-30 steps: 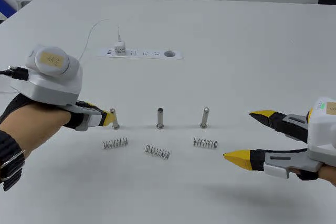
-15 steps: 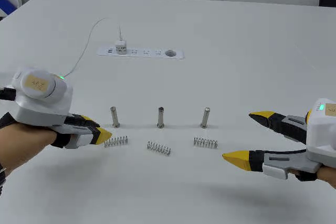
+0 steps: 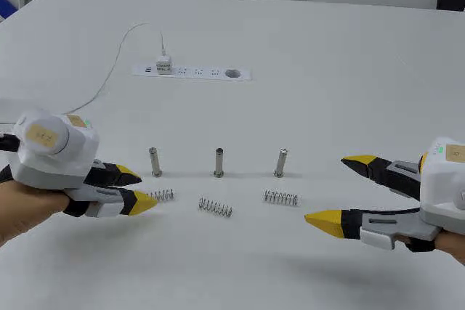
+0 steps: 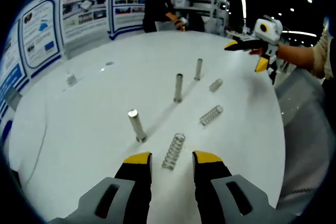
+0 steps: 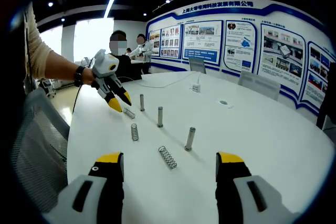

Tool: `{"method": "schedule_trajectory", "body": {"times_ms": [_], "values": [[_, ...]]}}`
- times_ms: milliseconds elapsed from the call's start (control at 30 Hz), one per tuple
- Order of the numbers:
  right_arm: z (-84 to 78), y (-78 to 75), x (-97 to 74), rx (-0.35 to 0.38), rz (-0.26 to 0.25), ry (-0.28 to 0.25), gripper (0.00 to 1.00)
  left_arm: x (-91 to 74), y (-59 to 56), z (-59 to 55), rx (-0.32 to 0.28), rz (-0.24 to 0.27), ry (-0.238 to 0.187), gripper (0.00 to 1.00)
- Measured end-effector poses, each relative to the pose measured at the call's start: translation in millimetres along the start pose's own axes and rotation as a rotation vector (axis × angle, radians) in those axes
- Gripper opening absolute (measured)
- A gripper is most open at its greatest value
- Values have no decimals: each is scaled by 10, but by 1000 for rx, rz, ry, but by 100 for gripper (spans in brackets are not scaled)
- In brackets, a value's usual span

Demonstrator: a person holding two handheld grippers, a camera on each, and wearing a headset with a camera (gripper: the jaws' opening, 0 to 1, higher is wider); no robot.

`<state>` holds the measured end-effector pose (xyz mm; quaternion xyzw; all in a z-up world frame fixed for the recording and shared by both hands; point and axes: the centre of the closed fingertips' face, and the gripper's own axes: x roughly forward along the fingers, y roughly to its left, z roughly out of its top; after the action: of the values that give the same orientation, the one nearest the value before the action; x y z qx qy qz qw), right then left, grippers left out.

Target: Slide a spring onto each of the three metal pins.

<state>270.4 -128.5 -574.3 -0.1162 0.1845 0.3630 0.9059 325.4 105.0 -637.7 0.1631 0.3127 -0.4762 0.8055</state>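
**No spring on a pin yet: all three are left to do**

As far as I can see, nothing of the task is finished. The three metal pins stand upright in one row on the white bench (image 3: 305, 107): the left pin (image 3: 154, 162), the middle pin (image 3: 219, 162) and the right pin (image 3: 282, 162). Each one is bare. Three springs lie flat on the bench, one just in front of each pin: the left spring (image 3: 161, 195), the middle spring (image 3: 216, 207) and the right spring (image 3: 282, 197). None of them touches a pin.

The left claw (image 3: 145, 190) is released, with its jaws a little apart and its tips just beside the left spring. In the left gripper view the near end of this spring lies at the gap between the two tips, and the jaws are not closed on it. I judge from this that the first pick is about to begin. The right claw (image 3: 327, 188) is spread wide and holds nothing. It is well apart from the right spring.

The count is three pins, three springs and two claws, with no spring mounted. Behind the row lies one power strip (image 3: 192, 72) with one plug (image 3: 163, 63) and its cable.
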Motion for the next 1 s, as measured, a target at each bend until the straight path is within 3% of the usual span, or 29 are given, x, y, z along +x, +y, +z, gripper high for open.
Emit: {"method": "schedule_trajectory", "body": {"times_ms": [1000], "values": [[-25, -15, -2, 0, -2, 3, 72, 80, -21, -155, 82, 1, 44, 11]]}}
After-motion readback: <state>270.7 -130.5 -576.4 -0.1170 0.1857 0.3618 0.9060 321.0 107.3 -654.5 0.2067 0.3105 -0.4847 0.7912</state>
